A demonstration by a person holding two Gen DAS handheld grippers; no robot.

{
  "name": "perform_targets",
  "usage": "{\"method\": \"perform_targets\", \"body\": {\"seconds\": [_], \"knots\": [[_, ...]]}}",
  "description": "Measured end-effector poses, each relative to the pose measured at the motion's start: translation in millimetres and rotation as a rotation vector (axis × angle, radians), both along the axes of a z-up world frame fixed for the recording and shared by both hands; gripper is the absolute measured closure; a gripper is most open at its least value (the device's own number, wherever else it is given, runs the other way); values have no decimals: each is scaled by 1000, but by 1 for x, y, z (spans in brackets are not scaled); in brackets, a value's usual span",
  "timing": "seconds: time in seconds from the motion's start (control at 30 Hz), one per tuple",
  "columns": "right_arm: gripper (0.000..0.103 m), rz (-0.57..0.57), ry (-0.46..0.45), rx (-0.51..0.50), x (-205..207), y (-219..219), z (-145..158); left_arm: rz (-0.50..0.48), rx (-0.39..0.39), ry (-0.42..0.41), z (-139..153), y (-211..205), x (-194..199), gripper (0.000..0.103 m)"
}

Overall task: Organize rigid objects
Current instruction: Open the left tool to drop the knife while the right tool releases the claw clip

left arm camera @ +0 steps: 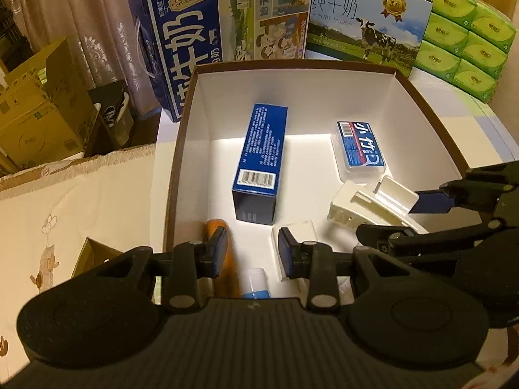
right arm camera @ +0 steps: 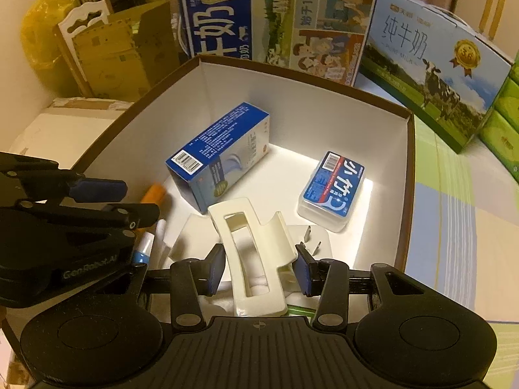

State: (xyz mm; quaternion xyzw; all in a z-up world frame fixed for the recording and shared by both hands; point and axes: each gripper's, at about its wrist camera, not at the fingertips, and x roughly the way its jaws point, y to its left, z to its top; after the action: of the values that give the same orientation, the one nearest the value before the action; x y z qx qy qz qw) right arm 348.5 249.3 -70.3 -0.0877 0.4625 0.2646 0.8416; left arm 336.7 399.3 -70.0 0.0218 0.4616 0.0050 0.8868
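The right gripper [right arm camera: 259, 270] clenches a cream hard-plastic claw hair clip [right arm camera: 251, 249], at six o'clock inside the white box [right arm camera: 410, 175]. It looks light, stiff and slick, best gripped across its flat sides. The left gripper [left arm camera: 249, 253] is closed on nothing.

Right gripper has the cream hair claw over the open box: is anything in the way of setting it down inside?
Partly. Below the hair claw, held in the right gripper, lies a white plug adapter. Bare floor of the box shows farther back.

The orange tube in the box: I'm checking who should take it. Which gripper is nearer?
Left. The left gripper hangs right over the orange tube; the right gripper, shut on the hair clip, is off to the side.
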Motion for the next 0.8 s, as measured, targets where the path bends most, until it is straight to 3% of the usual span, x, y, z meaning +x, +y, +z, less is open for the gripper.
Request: {"method": "perform_targets", "body": {"seconds": [0.23,0.37,0.8], "knots": [[59,-47,41,58,8,-1,-1,-3,-21,-17,4,5,-2,64],[46,-70,6,73,5,-7,4,1,-34,-27,6,8,-6,62],[35,-69,-33,116,-14,-31,25,-10,-77,-78,27,3,-30,47]]}}
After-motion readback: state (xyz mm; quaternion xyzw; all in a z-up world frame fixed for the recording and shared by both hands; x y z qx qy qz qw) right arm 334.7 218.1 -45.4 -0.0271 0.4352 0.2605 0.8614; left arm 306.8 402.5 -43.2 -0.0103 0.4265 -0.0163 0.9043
